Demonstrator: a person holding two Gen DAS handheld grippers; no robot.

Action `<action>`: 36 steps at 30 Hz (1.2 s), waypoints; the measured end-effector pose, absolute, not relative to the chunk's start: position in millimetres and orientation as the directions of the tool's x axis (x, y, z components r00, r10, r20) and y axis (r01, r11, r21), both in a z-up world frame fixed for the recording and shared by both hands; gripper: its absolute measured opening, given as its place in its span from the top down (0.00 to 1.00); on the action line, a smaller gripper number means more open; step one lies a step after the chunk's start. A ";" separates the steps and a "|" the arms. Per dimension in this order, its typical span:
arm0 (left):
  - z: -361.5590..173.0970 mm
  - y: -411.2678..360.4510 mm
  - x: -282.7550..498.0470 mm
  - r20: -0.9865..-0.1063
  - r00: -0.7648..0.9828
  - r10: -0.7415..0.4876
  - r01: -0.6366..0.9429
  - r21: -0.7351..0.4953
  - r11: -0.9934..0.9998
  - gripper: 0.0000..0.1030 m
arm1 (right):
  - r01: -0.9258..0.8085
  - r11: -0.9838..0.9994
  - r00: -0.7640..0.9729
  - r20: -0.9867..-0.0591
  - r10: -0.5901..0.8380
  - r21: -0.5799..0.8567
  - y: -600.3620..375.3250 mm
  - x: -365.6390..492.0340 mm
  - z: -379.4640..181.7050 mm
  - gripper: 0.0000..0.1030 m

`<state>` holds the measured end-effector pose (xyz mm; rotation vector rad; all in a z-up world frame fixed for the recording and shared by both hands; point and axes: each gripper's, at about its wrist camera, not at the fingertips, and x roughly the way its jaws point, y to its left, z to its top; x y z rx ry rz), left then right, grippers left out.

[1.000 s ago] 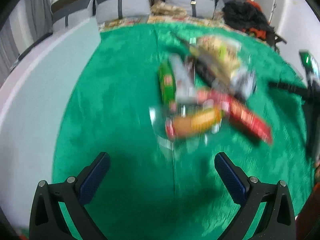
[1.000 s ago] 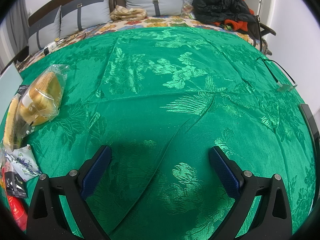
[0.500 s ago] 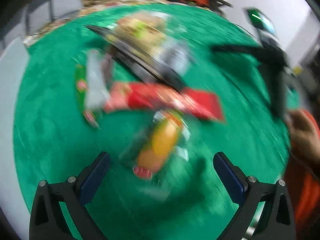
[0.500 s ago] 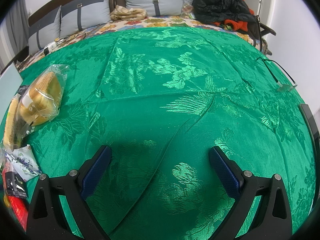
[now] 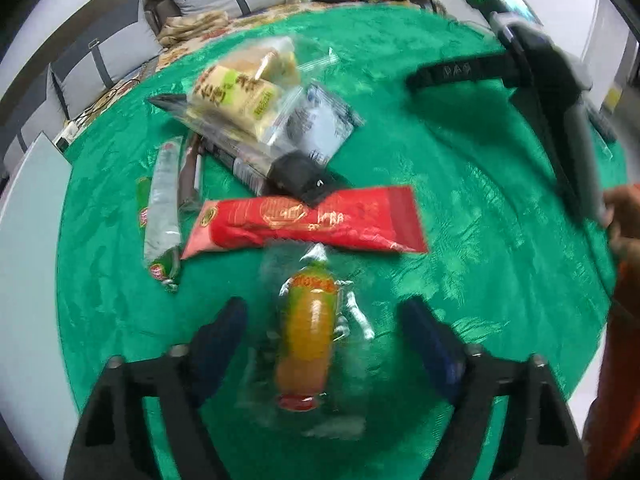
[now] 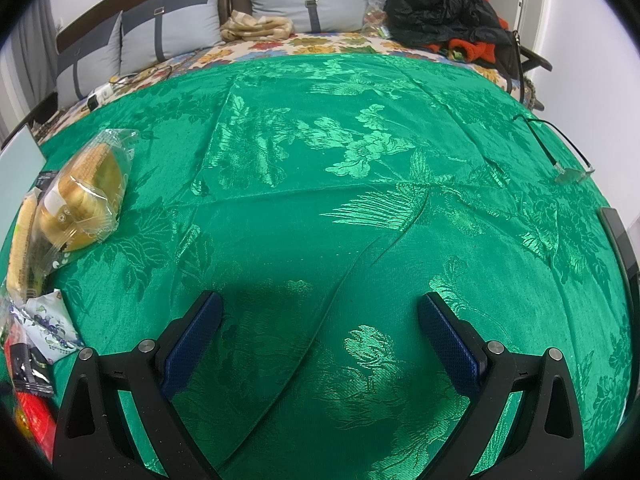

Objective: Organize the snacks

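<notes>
A green brocade cloth (image 6: 360,208) covers the bed under both my grippers, with grey cushions (image 6: 308,4) and a black jacket (image 6: 440,16) far ahead. My left gripper (image 5: 324,344) hangs wide open, holding nothing, its 2 fingers either side of the orange snack pack (image 5: 306,340); just beyond lie a red packet (image 5: 308,224) and a bread bag (image 5: 244,88). My right gripper (image 6: 320,340) is spread wide over bare cloth, with the snacks off to its left.

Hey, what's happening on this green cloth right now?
A person is sorting a snack pile. The left gripper, jaws open, straddles a clear-wrapped orange snack just below the red packet, not yet gripping. The right gripper is open over bare green cloth, holding nothing.
</notes>
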<state>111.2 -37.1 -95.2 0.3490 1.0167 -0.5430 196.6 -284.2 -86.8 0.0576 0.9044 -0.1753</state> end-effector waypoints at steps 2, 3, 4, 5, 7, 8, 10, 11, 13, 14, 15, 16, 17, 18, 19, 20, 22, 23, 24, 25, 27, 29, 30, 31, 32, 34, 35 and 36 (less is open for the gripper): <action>-95.4 -34.8 112.8 -0.870 0.389 -0.304 0.540 -0.052 0.840 0.52 | 0.176 0.984 0.605 -0.786 -0.127 -0.024 -284.2 196.5 -86.7 0.02; -95.9 -34.5 113.6 -0.869 0.400 -0.292 0.502 -0.058 0.863 0.54 | 0.176 0.984 0.605 -0.786 -0.127 -0.024 -283.8 196.1 -86.4 0.02; -95.6 -28.7 112.1 -0.868 0.416 -0.271 0.460 -0.056 0.886 0.55 | 0.176 0.984 0.605 -0.786 -0.127 -0.024 -283.4 195.9 -86.5 0.02; -96.7 -22.8 108.1 -0.865 0.425 -0.265 0.434 -0.062 0.899 0.55 | 0.176 0.984 0.605 -0.786 -0.127 -0.024 -284.3 196.6 -86.8 0.02; -97.1 -6.0 105.3 -0.860 0.445 -0.251 0.351 -0.090 0.932 0.55 | 0.176 0.984 0.605 -0.786 -0.127 -0.024 -283.3 195.9 -86.3 0.02; -96.7 3.9 102.9 -0.856 0.468 -0.222 0.289 -0.090 0.953 0.55 | 0.176 0.984 0.605 -0.786 -0.127 -0.024 -284.3 196.6 -86.9 0.02; -97.0 14.4 99.7 -0.850 0.493 -0.186 0.227 -0.080 0.971 0.55 | 0.176 0.984 0.605 -0.786 -0.127 -0.024 -284.1 196.6 -86.8 0.02; -97.2 18.8 99.9 -0.847 0.506 -0.162 0.200 -0.068 0.977 0.55 | 0.176 0.984 0.605 -0.786 -0.127 -0.024 -284.2 196.6 -86.9 0.02; -100.8 24.8 103.9 -0.848 0.513 -0.134 0.168 -0.054 0.984 0.51 | 0.176 0.984 0.605 -0.786 -0.127 -0.024 -284.2 196.5 -86.9 0.02; -104.3 27.3 106.3 -0.852 0.507 -0.130 0.149 -0.063 0.987 0.50 | 0.176 0.984 0.605 -0.786 -0.127 -0.024 -284.2 196.6 -86.8 0.02; -105.1 29.3 108.0 -0.845 0.519 -0.132 0.138 -0.069 0.988 0.45 | 0.176 0.984 0.605 -0.786 -0.127 -0.024 -284.2 196.6 -86.9 0.02; -106.5 30.5 108.6 -0.842 0.523 -0.132 0.131 -0.074 0.989 0.35 | 0.176 0.984 0.605 -0.786 -0.127 -0.024 -283.6 195.8 -86.4 0.02; -108.7 30.5 110.5 -0.838 0.529 -0.131 0.128 -0.074 0.989 0.31 | 0.176 0.984 0.605 -0.786 -0.127 -0.024 -284.2 196.5 -86.9 0.02; -111.6 27.8 112.1 -0.836 0.536 -0.121 0.129 -0.060 0.990 0.24 | 0.176 0.984 0.605 -0.786 -0.127 -0.024 -283.8 196.0 -86.7 0.02; -114.7 27.8 110.9 -0.833 0.544 -0.105 0.134 -0.037 0.990 0.20 | 0.176 0.984 0.605 -0.786 -0.127 -0.024 -284.1 196.4 -86.8 0.02; -115.7 26.7 111.7 -0.829 0.552 -0.095 0.136 -0.023 0.990 0.18 | 0.176 0.984 0.605 -0.786 -0.127 -0.024 -284.2 196.5 -86.8 0.02; -118.2 29.7 114.4 -0.825 0.557 -0.094 0.111 -0.038 0.993 0.10 | 0.176 0.984 0.605 -0.786 -0.127 -0.024 -284.1 196.4 -86.9 0.02; -119.5 35.7 111.1 -0.826 0.557 -0.089 0.106 -0.035 0.994 0.07 | 0.176 0.984 0.605 -0.786 -0.127 -0.024 -284.2 196.5 -86.8 0.02; -122.0 37.9 113.1 -0.829 0.554 -0.078 0.095 -0.030 0.995 0.01 | 0.176 0.984 0.605 -0.786 -0.127 -0.024 -284.2 196.6 -86.9 0.02; -123.9 42.9 109.2 -0.830 0.552 -0.077 0.087 -0.035 0.996 0.00 | 0.176 0.984 0.605 -0.786 -0.127 -0.024 -283.5 195.8 -86.5 0.02; -125.1 44.8 107.0 -0.824 0.561 -0.079 0.092 -0.032 0.995 0.00 | 0.176 0.984 0.605 -0.786 -0.127 -0.024 -284.2 196.7 -86.9 0.02; -124.5 47.5 103.4 -0.820 0.566 -0.081 0.096 -0.032 0.995 0.00 | 0.176 0.984 0.605 -0.786 -0.127 -0.024 -284.2 196.6 -86.9 0.02; -125.3 48.0 102.7 -0.816 0.572 -0.081 0.097 -0.031 0.995 0.00 | 0.176 0.984 0.605 -0.786 -0.127 -0.024 -283.8 196.1 -86.7 0.02; -126.0 49.0 103.0 -0.814 0.575 -0.082 0.097 -0.031 0.995 0.00 | 0.176 0.984 0.605 -0.786 -0.127 -0.024 -284.1 196.6 -86.9 0.02; -126.4 48.9 102.7 -0.814 0.575 -0.082 0.097 -0.031 0.995 0.00 | 0.176 0.984 0.605 -0.786 -0.127 -0.024 -284.1 196.7 -86.9 0.02; -127.0 49.8 102.6 -0.811 0.579 -0.084 0.099 -0.032 0.995 0.00 | 0.176 0.984 0.605 -0.786 -0.127 -0.024 -284.2 196.7 -86.9 0.02; -126.8 50.8 99.7 -0.810 0.581 -0.084 0.099 -0.032 0.995 0.00 | 0.176 0.984 0.605 -0.786 -0.127 -0.024 -284.0 196.5 -86.8 0.02; -127.2 51.2 100.0 -0.808 0.583 -0.084 0.099 -0.031 0.995 0.00 | 0.176 0.984 0.605 -0.786 -0.127 -0.024 -283.7 196.3 -86.6 0.02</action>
